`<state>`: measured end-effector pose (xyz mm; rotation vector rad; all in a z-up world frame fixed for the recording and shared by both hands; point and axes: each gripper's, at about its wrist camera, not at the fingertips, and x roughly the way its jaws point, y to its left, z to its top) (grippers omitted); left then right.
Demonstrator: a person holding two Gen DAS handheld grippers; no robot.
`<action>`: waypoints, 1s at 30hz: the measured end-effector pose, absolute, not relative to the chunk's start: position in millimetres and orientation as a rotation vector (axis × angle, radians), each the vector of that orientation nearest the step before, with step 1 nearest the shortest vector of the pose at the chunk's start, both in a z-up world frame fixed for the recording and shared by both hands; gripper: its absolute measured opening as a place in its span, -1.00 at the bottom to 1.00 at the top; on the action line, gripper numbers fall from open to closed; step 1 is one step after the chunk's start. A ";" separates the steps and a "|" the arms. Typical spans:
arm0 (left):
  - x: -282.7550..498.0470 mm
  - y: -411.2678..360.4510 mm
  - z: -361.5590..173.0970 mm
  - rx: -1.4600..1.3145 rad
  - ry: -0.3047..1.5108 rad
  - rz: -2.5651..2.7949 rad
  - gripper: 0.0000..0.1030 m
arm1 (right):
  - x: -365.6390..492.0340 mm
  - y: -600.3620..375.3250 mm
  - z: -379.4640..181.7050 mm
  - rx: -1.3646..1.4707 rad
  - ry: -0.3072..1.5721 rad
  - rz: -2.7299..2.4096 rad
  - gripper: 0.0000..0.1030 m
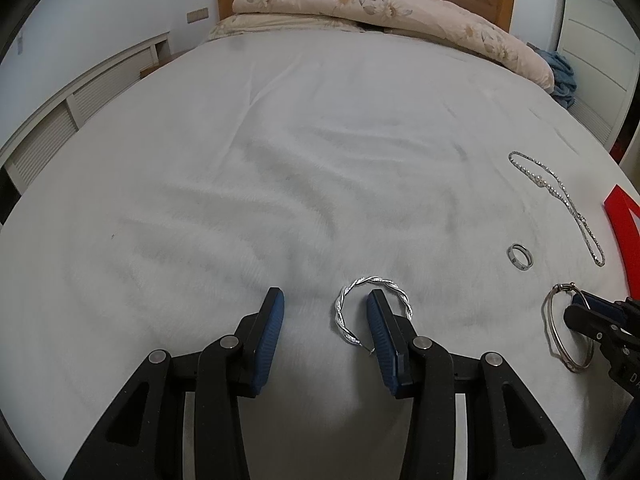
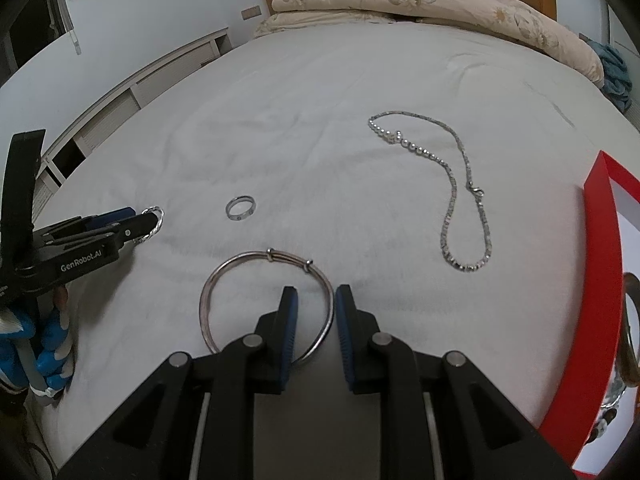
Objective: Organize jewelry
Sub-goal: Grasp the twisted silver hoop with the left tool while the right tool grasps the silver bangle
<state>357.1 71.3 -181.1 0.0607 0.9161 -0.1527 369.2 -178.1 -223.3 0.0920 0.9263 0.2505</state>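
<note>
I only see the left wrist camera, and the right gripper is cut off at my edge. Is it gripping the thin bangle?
Observer: Not yet. The right gripper straddles the rim of the bangle, with one finger inside the loop and one outside. There is a gap at the inner pad.
Operator: And the red corner on my right, what is it?
Observer: A red box, open at the top. What looks like a brownish bracelet lies inside.
</note>
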 end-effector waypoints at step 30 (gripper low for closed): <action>337.5 58.7 -154.8 0.114 0.860 -0.154 -0.90 | 341.3 -176.8 -184.4 0.057 0.819 0.237 -0.93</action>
